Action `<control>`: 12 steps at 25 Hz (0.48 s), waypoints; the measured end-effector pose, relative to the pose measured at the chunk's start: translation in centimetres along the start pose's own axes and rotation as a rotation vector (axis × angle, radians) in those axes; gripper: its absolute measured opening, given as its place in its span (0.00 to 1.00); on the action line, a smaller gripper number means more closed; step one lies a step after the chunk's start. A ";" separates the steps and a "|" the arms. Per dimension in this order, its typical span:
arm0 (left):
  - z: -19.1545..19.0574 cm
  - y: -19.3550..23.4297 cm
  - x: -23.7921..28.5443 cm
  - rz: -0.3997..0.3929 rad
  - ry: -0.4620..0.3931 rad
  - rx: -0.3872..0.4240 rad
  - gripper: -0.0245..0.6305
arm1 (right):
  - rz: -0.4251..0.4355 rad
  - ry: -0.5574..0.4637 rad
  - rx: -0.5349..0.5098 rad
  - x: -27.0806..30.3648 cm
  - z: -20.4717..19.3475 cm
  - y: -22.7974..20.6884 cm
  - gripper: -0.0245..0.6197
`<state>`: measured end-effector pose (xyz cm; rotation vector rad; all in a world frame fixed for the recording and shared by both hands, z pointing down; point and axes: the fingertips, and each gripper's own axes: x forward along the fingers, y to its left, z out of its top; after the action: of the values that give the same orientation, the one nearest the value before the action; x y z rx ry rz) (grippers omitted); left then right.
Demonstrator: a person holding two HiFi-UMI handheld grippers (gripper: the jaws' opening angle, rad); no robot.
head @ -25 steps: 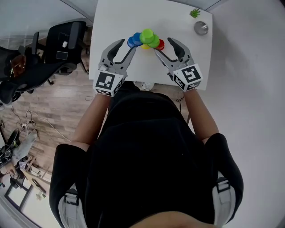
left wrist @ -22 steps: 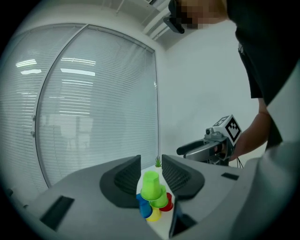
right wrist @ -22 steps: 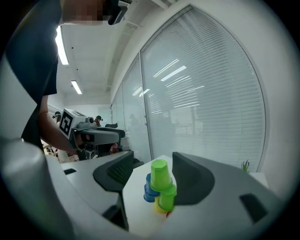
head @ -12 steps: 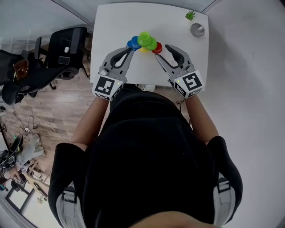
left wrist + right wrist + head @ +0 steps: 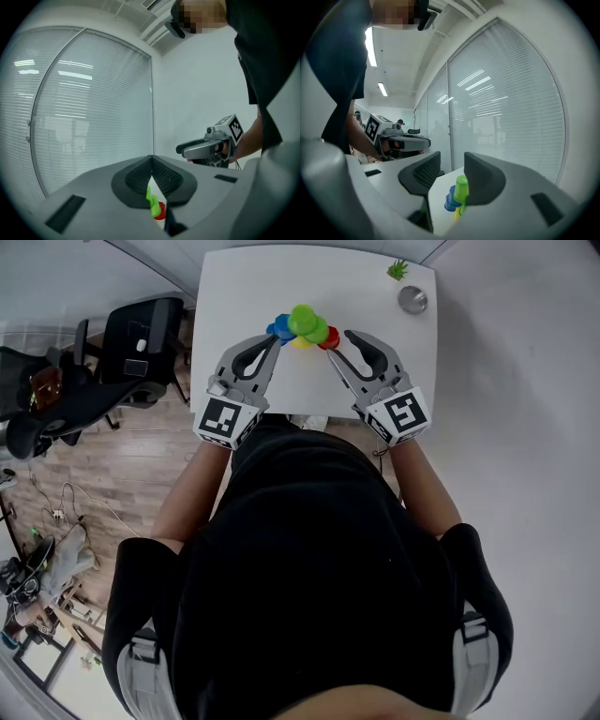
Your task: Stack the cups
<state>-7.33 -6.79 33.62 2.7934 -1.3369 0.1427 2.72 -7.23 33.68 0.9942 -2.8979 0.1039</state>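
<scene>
A cluster of small cups stands mid-table: a green cup (image 5: 303,320) on top, blue cups (image 5: 281,327) at its left, a red cup (image 5: 331,337) at its right, a yellow one (image 5: 302,342) in front. My left gripper (image 5: 273,337) is shut with nothing in it, its tips beside the blue cups. In the left gripper view the shut jaws (image 5: 151,158) hide most of the green cup (image 5: 152,204) and red cup (image 5: 161,211). My right gripper (image 5: 337,341) is by the red cup, jaws closing, nothing between them (image 5: 451,161). The green cup (image 5: 461,187) and blue cups (image 5: 450,199) stand beyond.
The white table (image 5: 244,296) holds a small green plant (image 5: 397,269) and a round metal object (image 5: 412,299) at the back right corner. Black office chairs (image 5: 136,334) stand left of the table on a wooden floor (image 5: 141,465) with cables.
The left gripper's jaws have shut with nothing in them. The right gripper's jaws have narrowed. Both grippers stay at the front of the cup cluster.
</scene>
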 end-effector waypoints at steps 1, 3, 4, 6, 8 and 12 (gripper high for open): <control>0.0 -0.2 0.0 0.000 -0.003 -0.003 0.05 | 0.003 -0.012 -0.008 -0.1 0.2 0.1 0.28; 0.1 -0.6 0.0 0.000 -0.011 -0.007 0.05 | 0.008 -0.041 -0.025 -0.4 0.8 0.3 0.25; 0.1 -0.8 -0.1 -0.002 -0.014 -0.007 0.05 | 0.008 -0.055 -0.035 -0.5 1.1 0.4 0.23; 0.2 -1.0 -0.3 -0.008 -0.015 -0.007 0.05 | 0.002 -0.073 -0.060 -0.5 1.7 0.7 0.17; 0.5 -1.2 -0.5 -0.012 -0.019 -0.010 0.05 | -0.008 -0.082 -0.075 -0.6 2.1 0.9 0.11; 0.9 -1.7 -0.2 -0.017 -0.027 -0.009 0.05 | -0.015 -0.088 -0.063 -1.0 1.9 0.9 0.05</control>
<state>-6.06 -5.65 32.74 2.8081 -1.3153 0.0984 2.85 -6.12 31.66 1.0354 -2.9518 -0.0323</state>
